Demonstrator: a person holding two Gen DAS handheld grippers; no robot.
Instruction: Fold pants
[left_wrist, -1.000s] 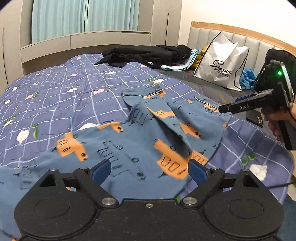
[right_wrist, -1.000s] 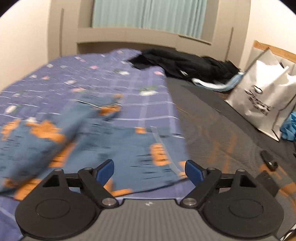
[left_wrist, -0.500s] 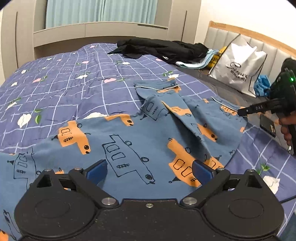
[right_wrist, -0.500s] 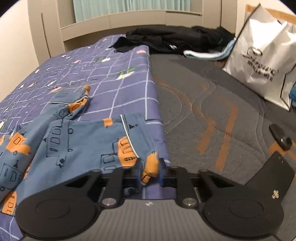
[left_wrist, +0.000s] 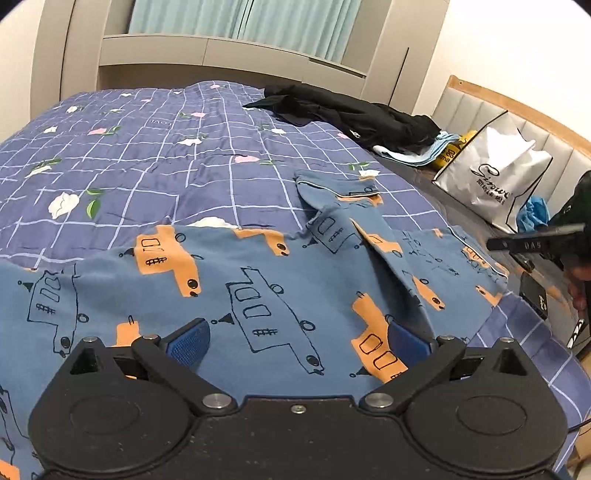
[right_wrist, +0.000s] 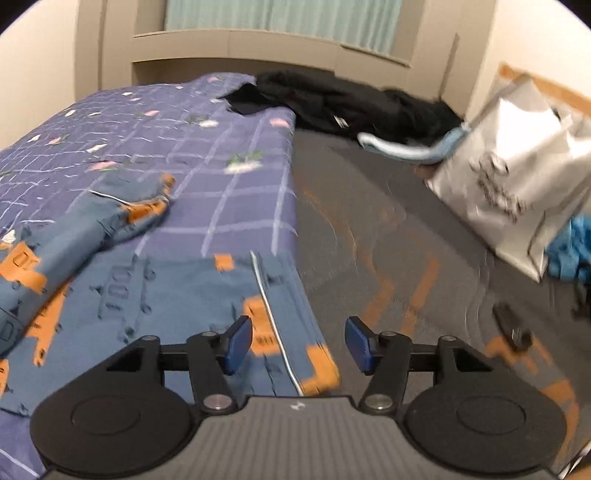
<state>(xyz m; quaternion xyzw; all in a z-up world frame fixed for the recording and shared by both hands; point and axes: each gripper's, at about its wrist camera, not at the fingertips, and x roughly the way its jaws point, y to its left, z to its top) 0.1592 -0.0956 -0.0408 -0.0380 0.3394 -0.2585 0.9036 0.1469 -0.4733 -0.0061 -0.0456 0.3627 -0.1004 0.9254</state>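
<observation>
Pants (left_wrist: 258, 295): blue fabric printed with orange and outlined vehicles, lying spread on the bed. In the left wrist view they fill the lower half of the picture from 9 o'clock to 3 o'clock, with one leg folded over and running up toward 12 o'clock, its piped cuff lying on the quilt. In the right wrist view the pants (right_wrist: 166, 295) occupy the lower left, and a hem with white piping reaches down between the blue pads.

Left hand-held gripper (left_wrist: 295, 343): jaws spread wide apart, having just opened a little further; pads hover over the pants with fabric showing between them, and neither pad presses on it.

Right hand-held gripper (right_wrist: 297, 345): jaws apart, having just been opening after a pinch; the hem of the pants lies between the pads but is not clamped. The same right hand-held gripper (left_wrist: 532, 243) appears at 3 o'clock in the left wrist view, held in a hand (left_wrist: 580, 284) at the picture's edge.

Quilt (left_wrist: 147, 158): purple, white grid lines, flower print, covering the bed's left portion.

Mattress (right_wrist: 388, 229): grey with orange lines, bare at 1 to 4 o'clock in the right wrist view.

Black clothing (left_wrist: 354, 114): heaped at 1 o'clock, far end of the bed.

White shopping bag (left_wrist: 498, 173): standing against the padded headboard (left_wrist: 469, 107) at 2 o'clock.

Small dark device (right_wrist: 513, 326): on the mattress at 3 o'clock; blurred.
</observation>
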